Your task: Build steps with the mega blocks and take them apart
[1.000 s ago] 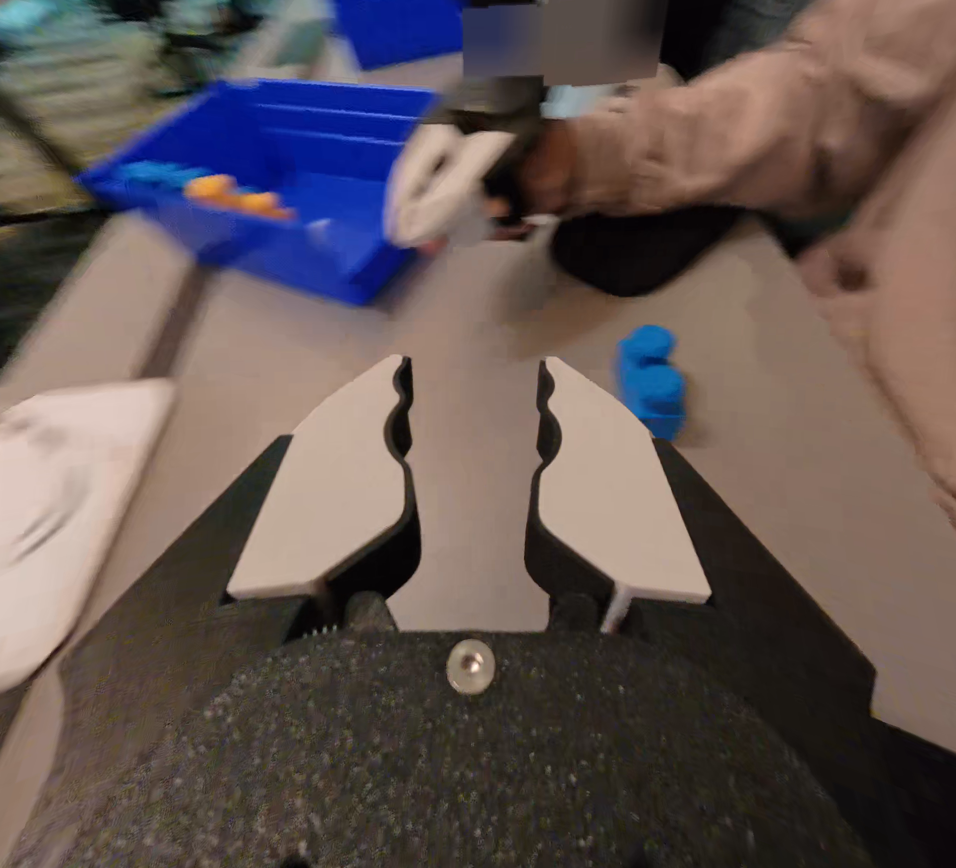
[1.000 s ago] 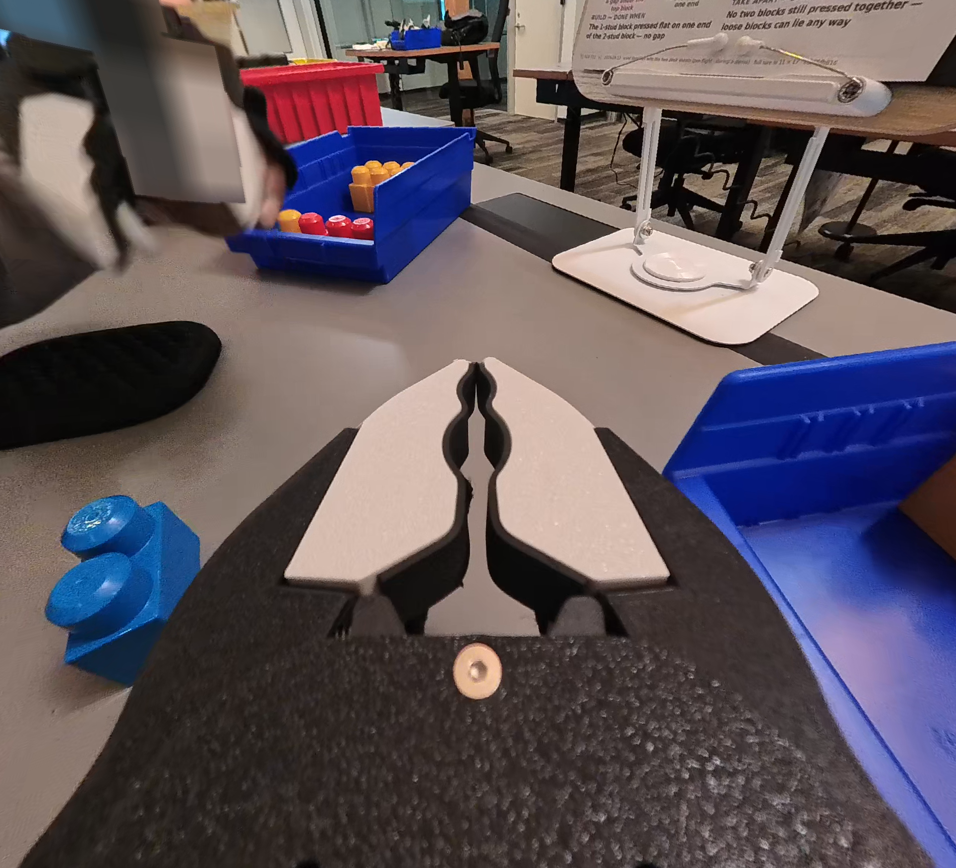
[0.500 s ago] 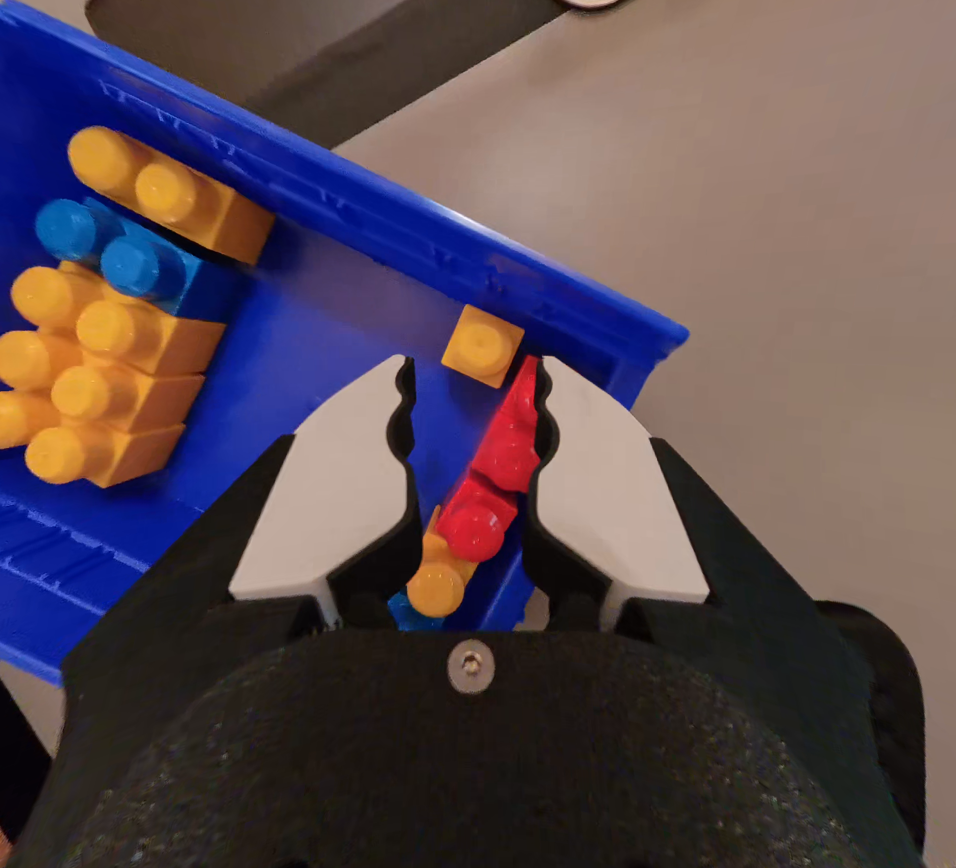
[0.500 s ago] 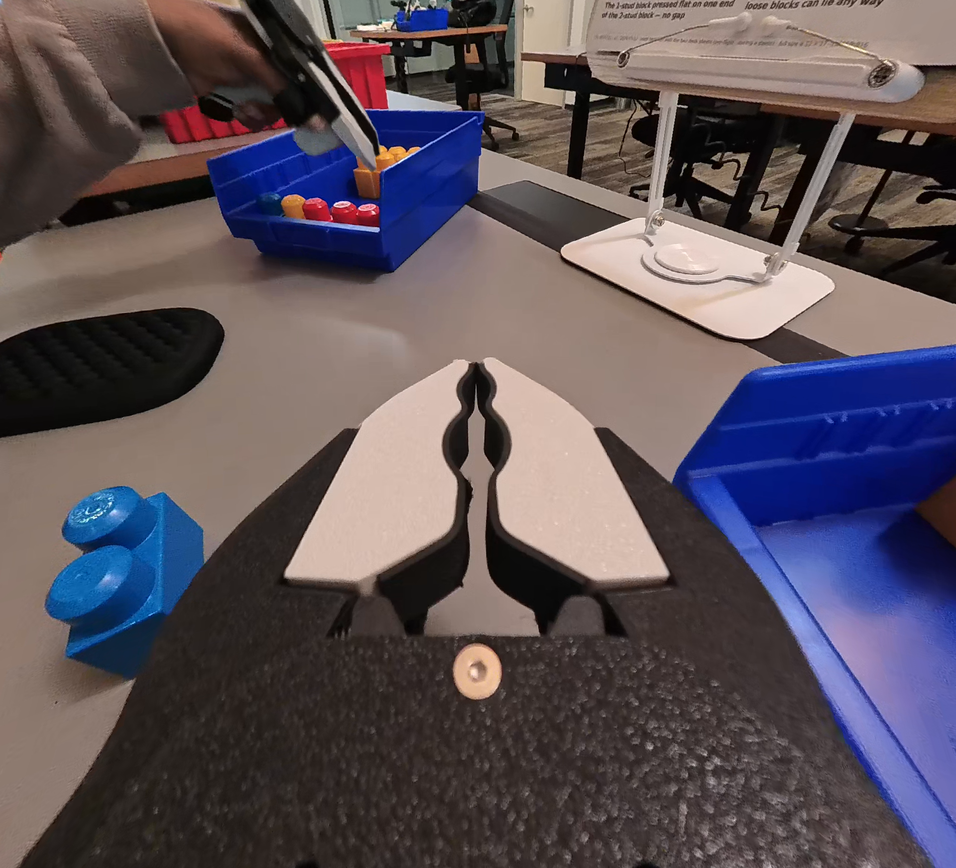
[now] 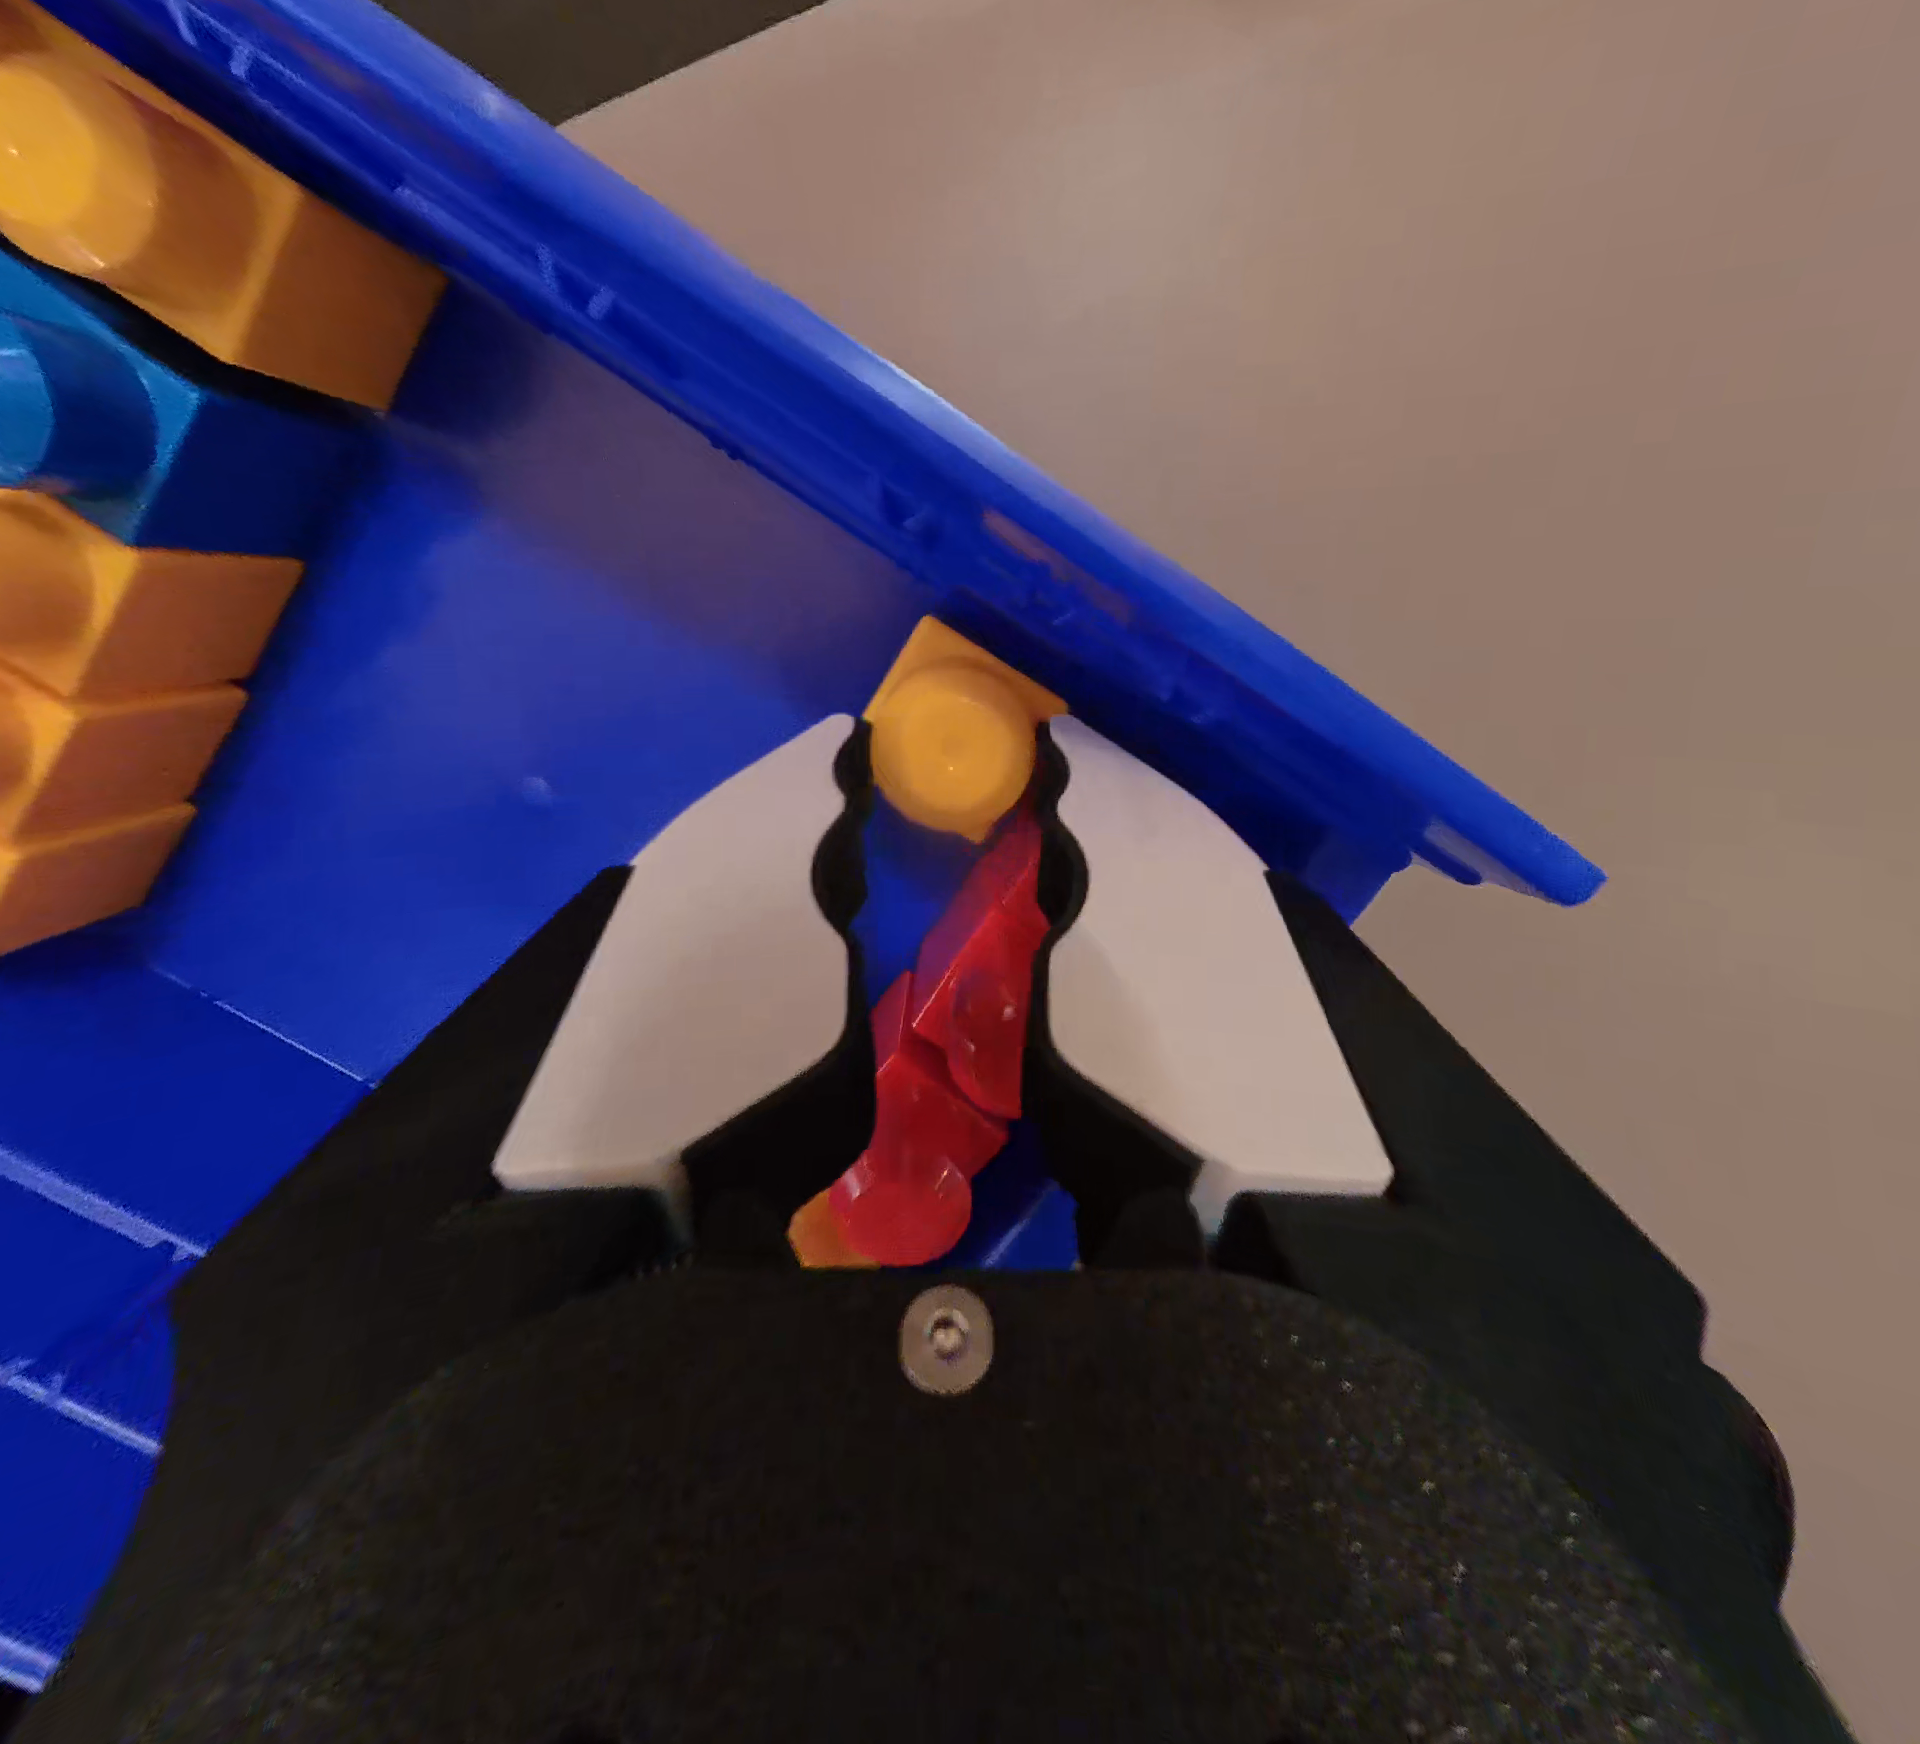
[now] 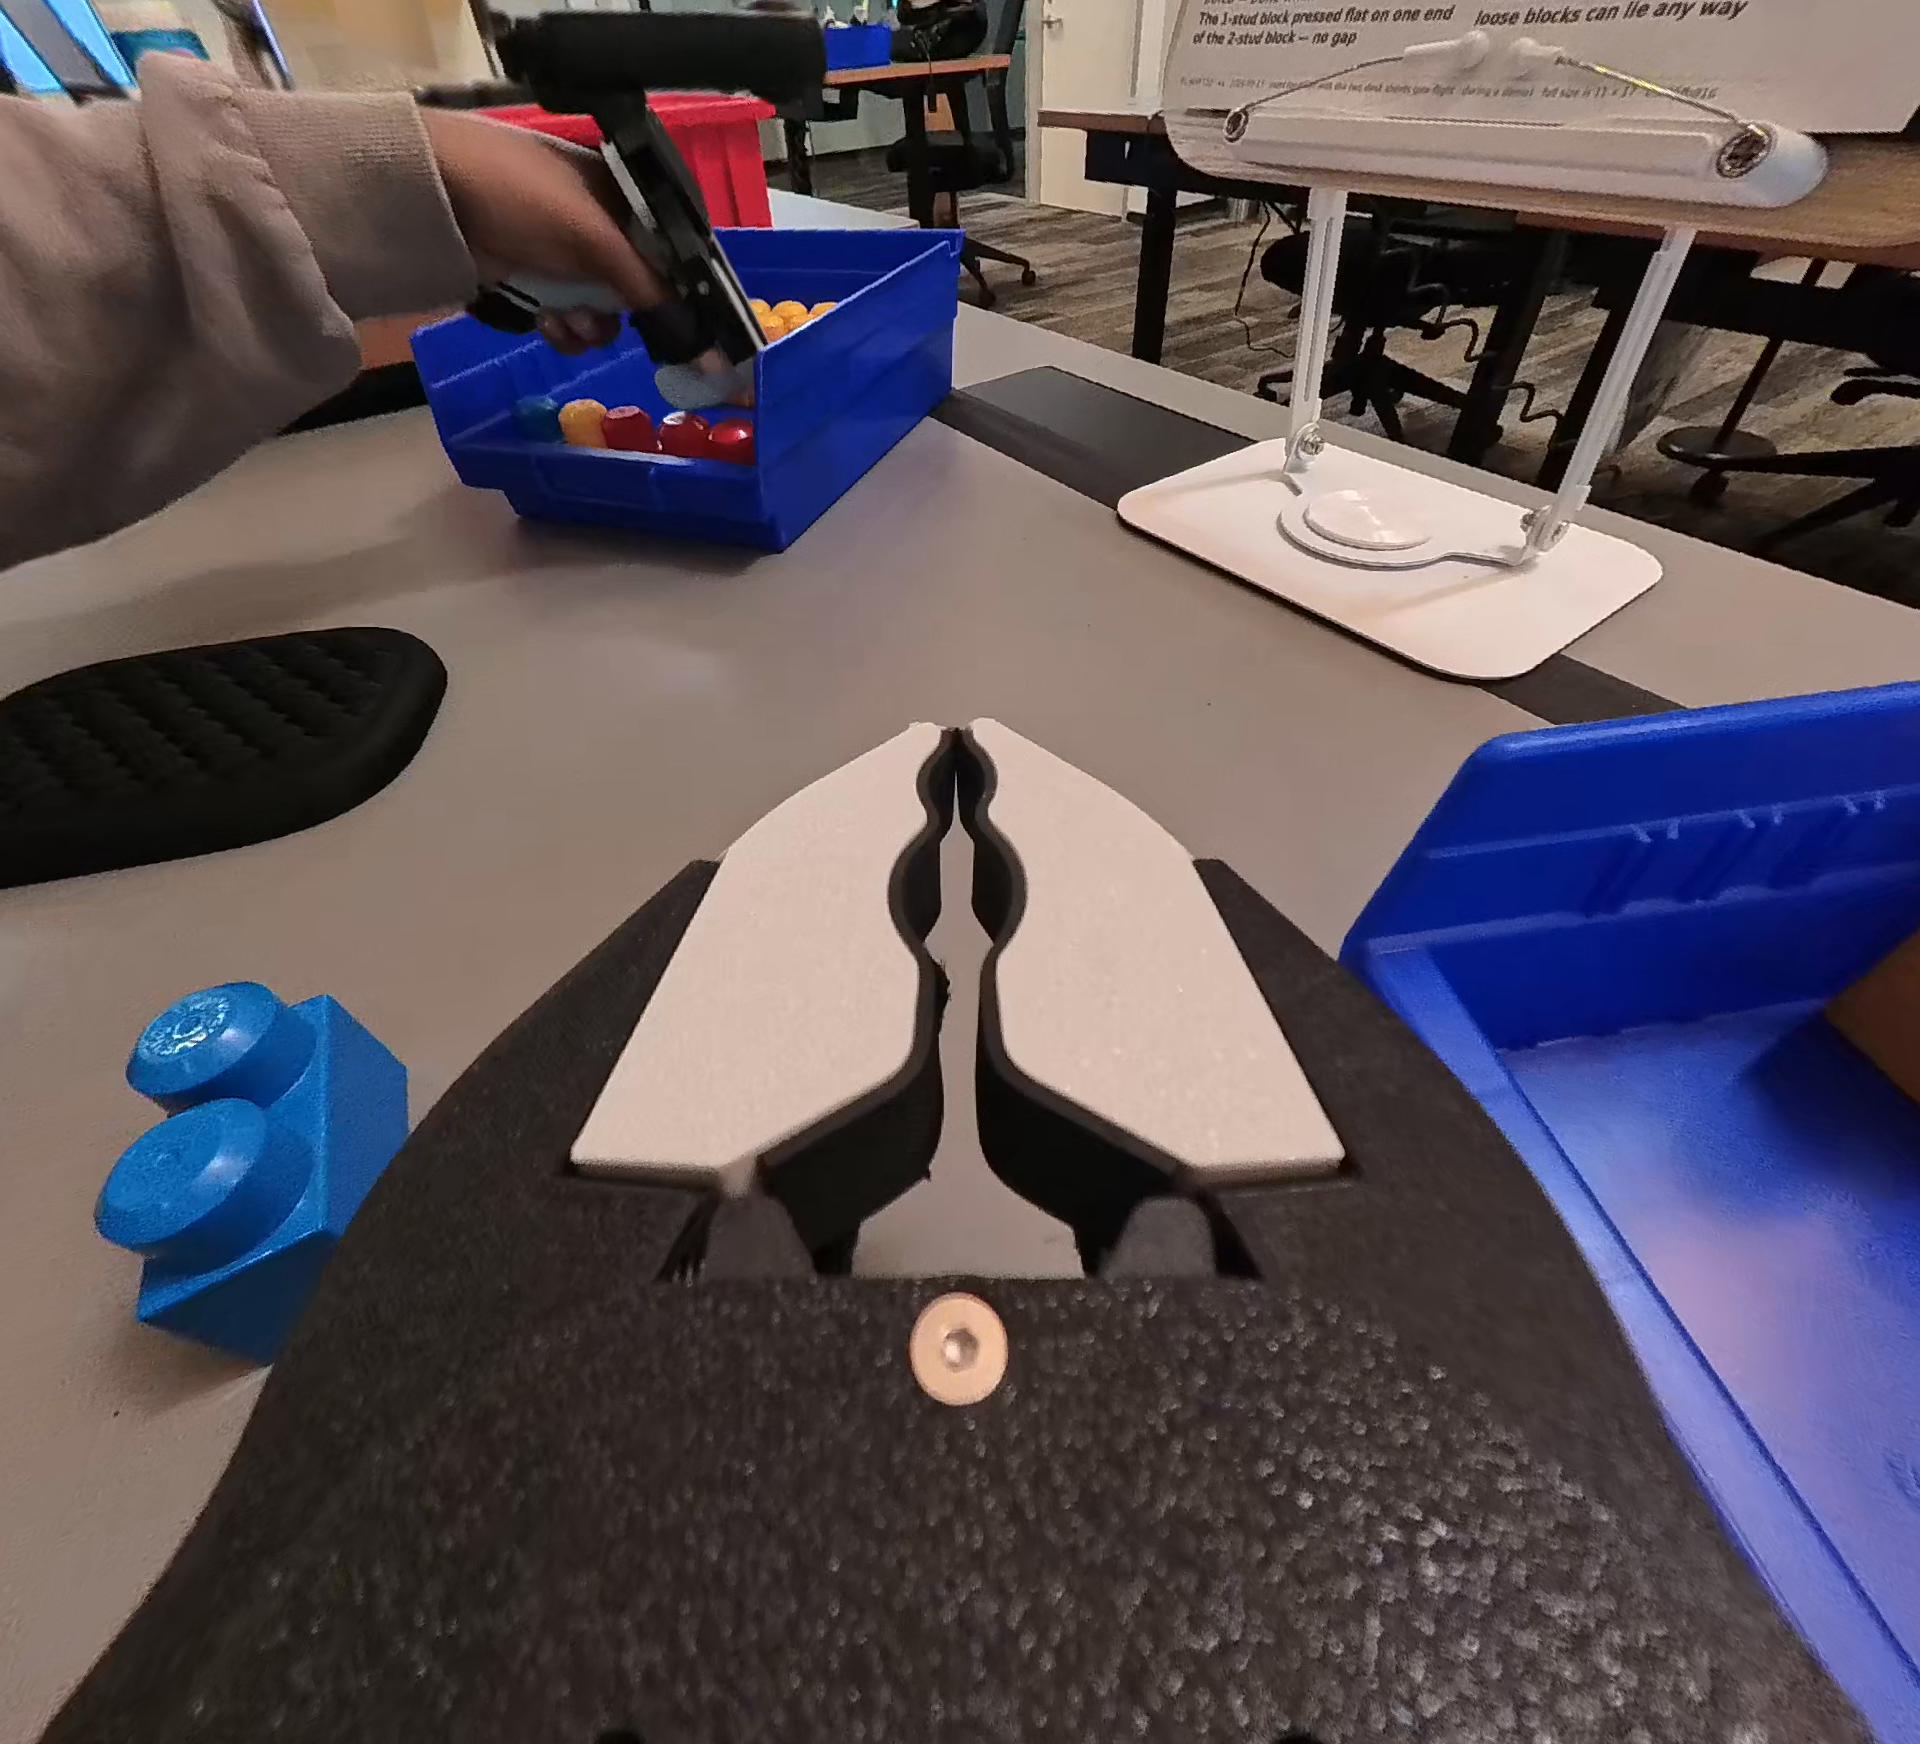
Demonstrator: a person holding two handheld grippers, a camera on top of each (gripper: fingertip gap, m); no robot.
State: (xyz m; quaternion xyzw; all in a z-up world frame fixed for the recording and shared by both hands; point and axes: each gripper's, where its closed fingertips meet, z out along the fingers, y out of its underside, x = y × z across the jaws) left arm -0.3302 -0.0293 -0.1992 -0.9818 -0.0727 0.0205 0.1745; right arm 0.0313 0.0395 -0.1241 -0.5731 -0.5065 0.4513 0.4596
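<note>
In the left wrist view my left gripper (image 5: 948,733) reaches down into a blue bin (image 5: 727,364). Its two fingertips are closed on the stud of an orange one-stud block (image 5: 951,754) that sits against the bin's wall. Red blocks (image 5: 966,1019) lie under the jaws, nearer the wrist. The right wrist view shows the left gripper (image 6: 707,375) tilted down into the same bin (image 6: 831,406). My right gripper (image 6: 958,738) is shut with nothing between its pads and stays low over the grey table. A blue two-stud block (image 6: 249,1164) stands on the table to its left.
Several orange blocks and a blue one (image 5: 208,240) lie at the bin's left end. A second blue bin (image 6: 1662,863) stands close on the right. A black pad (image 6: 187,738) lies at the left. A white stand (image 6: 1392,551) holding an instruction sheet stands behind. One gripper's finger ends stand about 40 centimetres off the other's.
My left gripper swung from over the table into the bin, dropped onto the orange one-stud block, and its jaws narrowed onto it. My right gripper stayed shut and still.
</note>
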